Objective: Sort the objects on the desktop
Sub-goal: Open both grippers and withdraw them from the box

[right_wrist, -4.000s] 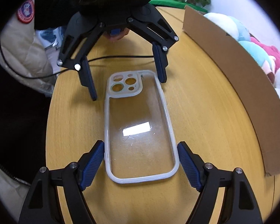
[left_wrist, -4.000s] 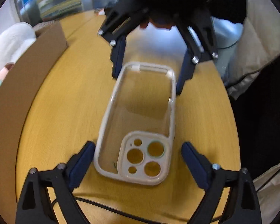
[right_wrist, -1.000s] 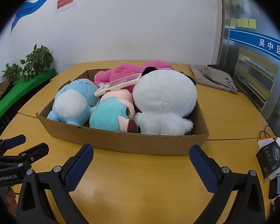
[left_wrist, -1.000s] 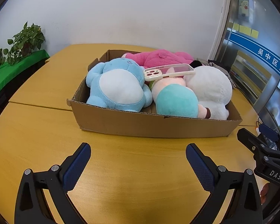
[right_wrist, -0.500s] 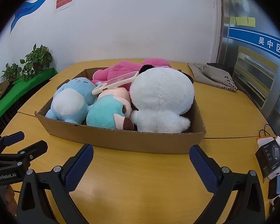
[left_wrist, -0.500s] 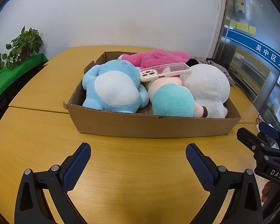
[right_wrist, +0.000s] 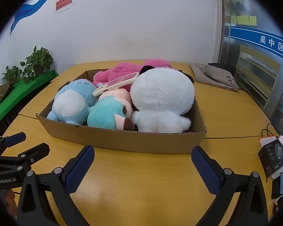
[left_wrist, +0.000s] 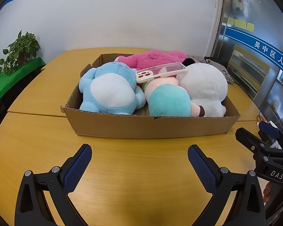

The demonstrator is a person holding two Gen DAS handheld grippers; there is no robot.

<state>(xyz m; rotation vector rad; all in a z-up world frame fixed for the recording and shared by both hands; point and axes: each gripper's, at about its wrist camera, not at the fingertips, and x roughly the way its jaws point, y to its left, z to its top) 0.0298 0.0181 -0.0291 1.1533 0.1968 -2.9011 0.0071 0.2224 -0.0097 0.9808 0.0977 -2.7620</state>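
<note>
Left wrist view, left gripper (left_wrist: 139,162): released, its blue-padded jaws spread wide and holding nothing, low over the yellow wooden table (left_wrist: 141,188).
Left wrist view, right gripper (left_wrist: 262,141): seen at 3 o'clock, side-on; its jaws look parted and nothing shows between them.
Left wrist view, cardboard box (left_wrist: 151,126): straight ahead at 12 o'clock, its long wall facing the camera, apart from the fingertips.
Left wrist view, phone case (left_wrist: 161,72): clear with a cream rim, lying on top of the plush toys at about 12 o'clock, beyond the box's near wall. Long axis runs from 9 to 3 o'clock, tilted up slightly to the right; the camera cut-out end is at the 9 o'clock end.
Left wrist view, toys: blue plush (left_wrist: 109,90) at 11 o'clock, teal-and-pink plush (left_wrist: 168,101) at 12, white plush (left_wrist: 203,86) at 1, pink plush (left_wrist: 152,58) behind.

Right wrist view, right gripper (right_wrist: 143,163): released and empty, jaws wide, above the table and near the box's front wall.
Right wrist view, left gripper (right_wrist: 24,145): at 9 o'clock, jaws parted, holding nothing.
Right wrist view, phone case (right_wrist: 116,86): at 11 o'clock, propped across the blue, pink and white toys, long axis rising from 8 toward 2 o'clock.
Right wrist view, other items: grey cloth bag (right_wrist: 213,77) at 2 o'clock; small black box (right_wrist: 273,156) at 3 o'clock on the table edge.

Judgement, nearer arm: the case lies more squarely ahead of the left gripper; from the right it sits off to the left behind the white plush (right_wrist: 162,101).
Judgement, task: the case already rests in the box, so no grasp on it seems needed.
</note>
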